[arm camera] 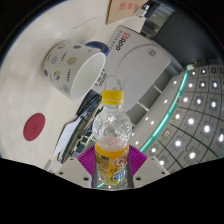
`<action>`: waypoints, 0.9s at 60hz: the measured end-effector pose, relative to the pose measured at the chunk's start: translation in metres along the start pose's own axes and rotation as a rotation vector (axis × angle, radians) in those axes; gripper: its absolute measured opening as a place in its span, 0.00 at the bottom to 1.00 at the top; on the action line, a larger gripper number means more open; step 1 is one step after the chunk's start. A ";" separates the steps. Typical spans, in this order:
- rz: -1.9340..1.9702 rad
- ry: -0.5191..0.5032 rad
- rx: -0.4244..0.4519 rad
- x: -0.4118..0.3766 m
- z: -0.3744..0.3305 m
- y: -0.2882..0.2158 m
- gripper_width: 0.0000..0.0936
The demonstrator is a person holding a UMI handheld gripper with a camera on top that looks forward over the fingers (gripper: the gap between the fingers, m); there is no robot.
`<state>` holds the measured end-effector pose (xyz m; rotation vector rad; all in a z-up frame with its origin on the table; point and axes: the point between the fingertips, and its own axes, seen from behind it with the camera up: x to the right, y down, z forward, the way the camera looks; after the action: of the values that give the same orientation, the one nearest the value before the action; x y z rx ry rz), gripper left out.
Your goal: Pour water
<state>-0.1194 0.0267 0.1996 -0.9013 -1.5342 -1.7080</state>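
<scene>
From your gripper view, your gripper (111, 160) is pinching the bottle (112, 140), both purple pads (88, 158) pressed against its sides. The bottle stands upright, its yellow cap (113, 98) at twelve o'clock. The patterned mug (72, 67) lies tipped at ten o'clock beyond it, near a red disc (35, 128).

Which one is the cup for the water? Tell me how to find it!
Start at the white table, then look just past the clear bottle with the yellow cap that the gripper holds between its jaws. The cup sits beyond the bottle, tilted so its dark blue inside shows. It is the only white thing with small spots on it, near a red round sticker.
</scene>
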 end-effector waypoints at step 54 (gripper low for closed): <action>1.784 -0.518 0.143 -0.029 -0.034 0.007 0.44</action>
<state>-0.0993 -0.0065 0.1765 -1.8211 -0.4638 -0.0518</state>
